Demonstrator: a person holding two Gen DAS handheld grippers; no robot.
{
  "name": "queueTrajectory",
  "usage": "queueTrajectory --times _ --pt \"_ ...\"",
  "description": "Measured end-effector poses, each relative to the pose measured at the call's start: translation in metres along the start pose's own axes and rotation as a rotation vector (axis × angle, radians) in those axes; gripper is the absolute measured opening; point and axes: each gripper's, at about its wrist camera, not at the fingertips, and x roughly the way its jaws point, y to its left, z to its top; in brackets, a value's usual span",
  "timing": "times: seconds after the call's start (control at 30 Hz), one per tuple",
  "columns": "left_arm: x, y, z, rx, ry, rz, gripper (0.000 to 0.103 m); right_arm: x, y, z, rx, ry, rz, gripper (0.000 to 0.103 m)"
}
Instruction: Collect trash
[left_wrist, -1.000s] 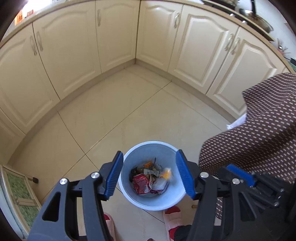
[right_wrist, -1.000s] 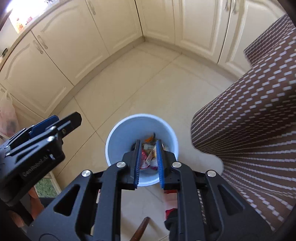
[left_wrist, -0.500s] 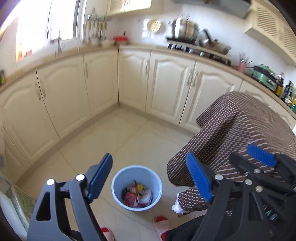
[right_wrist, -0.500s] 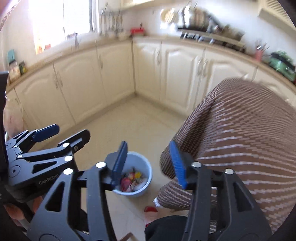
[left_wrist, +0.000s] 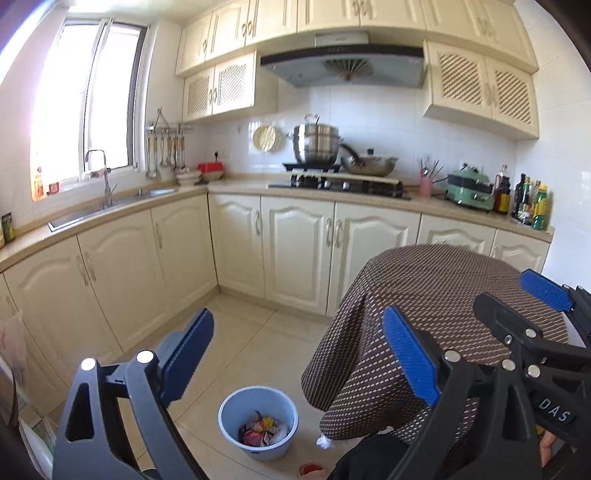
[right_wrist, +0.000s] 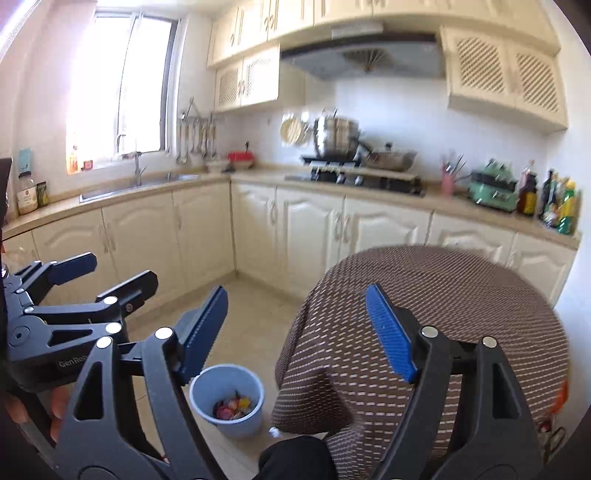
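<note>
A light blue trash bin (left_wrist: 258, 421) stands on the tiled floor beside a round table, with colourful wrappers (left_wrist: 263, 432) inside. It also shows in the right wrist view (right_wrist: 227, 398). My left gripper (left_wrist: 297, 332) is open and empty, held high above the floor and level with the table. My right gripper (right_wrist: 295, 306) is open and empty, also raised. The right gripper shows at the right edge of the left wrist view (left_wrist: 517, 299). The left gripper shows at the left edge of the right wrist view (right_wrist: 122, 275).
A round table with a brown dotted cloth (left_wrist: 443, 295) stands right of the bin. Cream cabinets (left_wrist: 295, 251) run along the back and left walls, with a sink (left_wrist: 110, 206), a stove with pots (left_wrist: 332, 177) and bottles (left_wrist: 532, 203) on the counter.
Both grippers have risen from just above the bin to table height and tilted up toward the kitchen. The right gripper, narrow over the bin before, has opened wide.
</note>
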Motion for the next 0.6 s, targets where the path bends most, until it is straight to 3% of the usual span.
queueTrajectory --times 0.1,0.23,0.6 --pt "-0.024 -0.014 0.009 0.000 -0.044 -0.032 0.093 -0.025 -0.013 0.005 0.001 -0.053 -0.026 0.081" --pt "-0.050 -0.032 0.018 0.025 -0.099 -0.020 0.094 -0.057 -0.029 0.011 0.013 -0.122 -0.066 0.085" --pt "-0.081 -0.061 0.024 0.057 -0.167 -0.055 0.094 -0.088 -0.045 0.008 0.048 -0.191 -0.107 0.089"
